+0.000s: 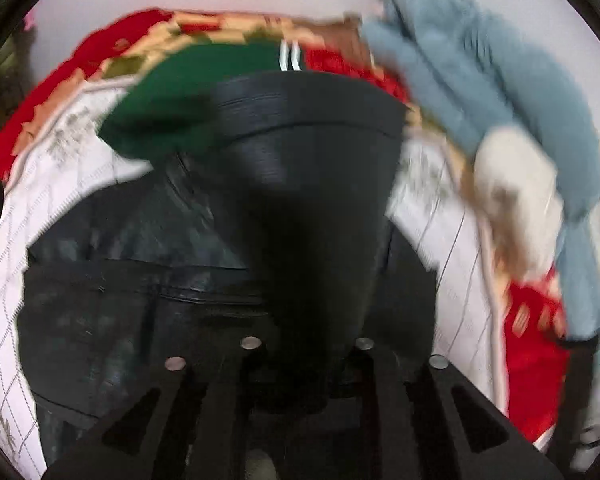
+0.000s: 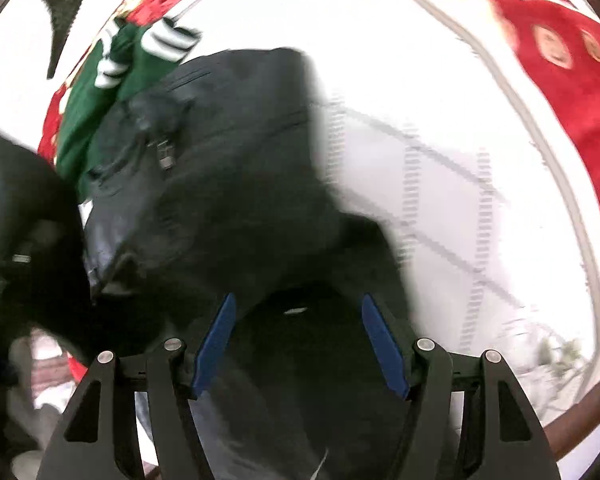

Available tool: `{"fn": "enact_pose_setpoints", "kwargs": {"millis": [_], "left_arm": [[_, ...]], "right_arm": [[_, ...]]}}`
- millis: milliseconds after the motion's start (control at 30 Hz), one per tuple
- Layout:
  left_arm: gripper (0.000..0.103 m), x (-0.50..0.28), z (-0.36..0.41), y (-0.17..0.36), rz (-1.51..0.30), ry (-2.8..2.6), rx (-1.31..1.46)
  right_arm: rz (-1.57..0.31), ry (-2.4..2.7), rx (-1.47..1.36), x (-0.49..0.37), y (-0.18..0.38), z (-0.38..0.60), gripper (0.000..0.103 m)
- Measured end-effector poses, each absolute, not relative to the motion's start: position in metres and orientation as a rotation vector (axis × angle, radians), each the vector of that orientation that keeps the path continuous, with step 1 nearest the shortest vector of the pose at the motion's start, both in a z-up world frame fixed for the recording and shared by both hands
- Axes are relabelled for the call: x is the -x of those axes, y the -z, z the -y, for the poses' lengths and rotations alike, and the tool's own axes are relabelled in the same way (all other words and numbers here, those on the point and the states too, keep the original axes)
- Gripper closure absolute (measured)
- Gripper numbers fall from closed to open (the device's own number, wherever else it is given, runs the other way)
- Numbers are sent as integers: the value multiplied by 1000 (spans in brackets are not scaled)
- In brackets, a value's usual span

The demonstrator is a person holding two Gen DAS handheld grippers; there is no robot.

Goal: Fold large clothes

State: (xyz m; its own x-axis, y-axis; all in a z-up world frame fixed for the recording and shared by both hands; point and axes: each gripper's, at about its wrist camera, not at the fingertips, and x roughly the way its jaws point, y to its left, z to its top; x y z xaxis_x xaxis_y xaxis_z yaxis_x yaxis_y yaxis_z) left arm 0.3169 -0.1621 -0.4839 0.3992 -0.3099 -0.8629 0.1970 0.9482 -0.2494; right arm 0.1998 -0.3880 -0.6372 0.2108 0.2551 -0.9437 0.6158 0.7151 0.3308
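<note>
Both views were badly motion-blurred, so read this loosely.

Landmark: the white quilted bedspread (image 2: 440,152), with its red floral border. The black jacket (image 2: 228,168) lay on it, roughly mid-spread, zip pull visible near its upper left. The green striped garment (image 2: 88,104) sat just beyond the jacket, touching or tucked under its far edge; I could not tell which. In the left wrist view a grey-blue garment (image 1: 480,80) was heaped at the bedspread's far right edge, with a cream item (image 1: 512,184) just beside it.

Right gripper (image 2: 296,344): blue pads (image 2: 216,344) stood well apart with dark jacket fabric in the gap. The pads did not look pressed on it, so I'd call that one parted and not gripping.

Left gripper (image 1: 308,240): a big black shape filled the view's centre and hid the fingertips. I could not tell whether it was closed on fabric or free.

Step, as a judgement: repositioning over the jacket between folds, with the fold not finished.

Risks from here:
- If the right pads closed where they were, they might pinch several layers, since the fabric there looked bunched. That would drag the whole jacket instead of lifting one edge.
- The green garment was close enough to get caught and pulled along.
- A loose left hold would let the jacket slump and undo the fold.
</note>
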Motion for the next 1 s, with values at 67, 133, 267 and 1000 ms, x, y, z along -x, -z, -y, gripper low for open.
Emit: {"fn": "enact_pose_setpoints", "kwargs": {"millis": [67,133,267,1000], "left_arm": [[31,-311,167,494,-1150,326,90],[4,-312,168,493,-1171,339,112],[4,-306,161,481,-1184,336,119],[4,-338,-18,545,-1266,-391,-101]], "right_arm": [[-1363,306,-782,-186,638,401,35],[-1364,309,-764,-179,637,410,35],[-1384,293,-774,-171,636,421,35],[-1460,105,-240,-302,666,335,80]]}}
